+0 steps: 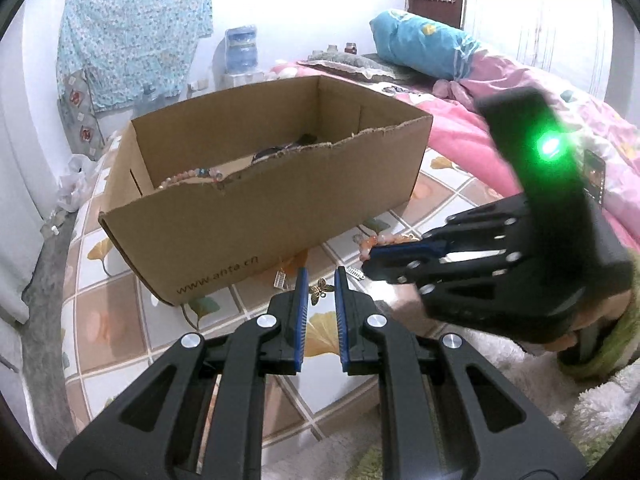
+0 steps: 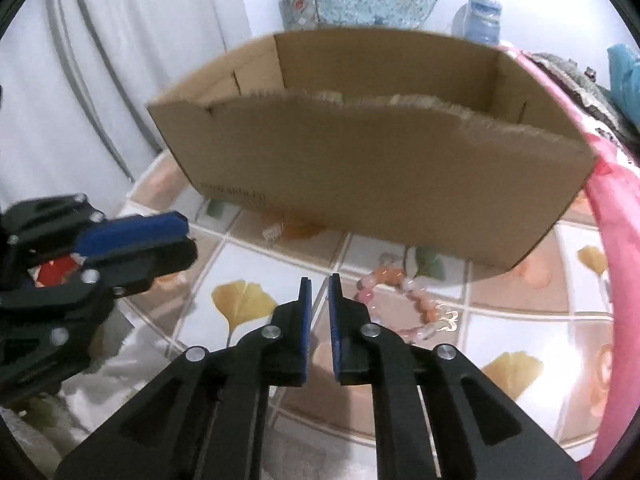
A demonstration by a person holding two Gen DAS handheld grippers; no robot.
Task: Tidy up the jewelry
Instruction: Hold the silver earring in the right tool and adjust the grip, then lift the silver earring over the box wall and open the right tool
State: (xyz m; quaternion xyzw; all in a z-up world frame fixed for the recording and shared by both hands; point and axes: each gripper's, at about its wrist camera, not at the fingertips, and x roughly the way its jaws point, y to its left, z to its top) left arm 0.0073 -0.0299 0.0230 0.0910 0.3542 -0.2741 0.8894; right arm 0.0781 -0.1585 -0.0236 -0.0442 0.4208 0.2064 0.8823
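A brown cardboard box (image 1: 276, 200) stands on the tiled tabletop; it also shows in the right wrist view (image 2: 380, 176). Beaded bracelets (image 1: 192, 176) and dark items lie inside it. My left gripper (image 1: 321, 276) is open around a small bronze butterfly charm (image 1: 320, 290) on the table. My right gripper (image 2: 319, 282) is slightly open and empty, just left of a pink-orange bead bracelet (image 2: 408, 308), which also shows in the left wrist view (image 1: 376, 242). A small clear clip (image 1: 280, 280) lies by the box front. A silver piece (image 1: 355, 273) lies beside the right gripper.
A bed with pink bedding (image 1: 500, 120) and a blue pillow (image 1: 424, 42) lies to the right. A pink band (image 2: 616, 280) curves along the table's right edge. White fluffy fabric (image 1: 560, 380) lies near the front. A water bottle (image 1: 240, 48) stands behind.
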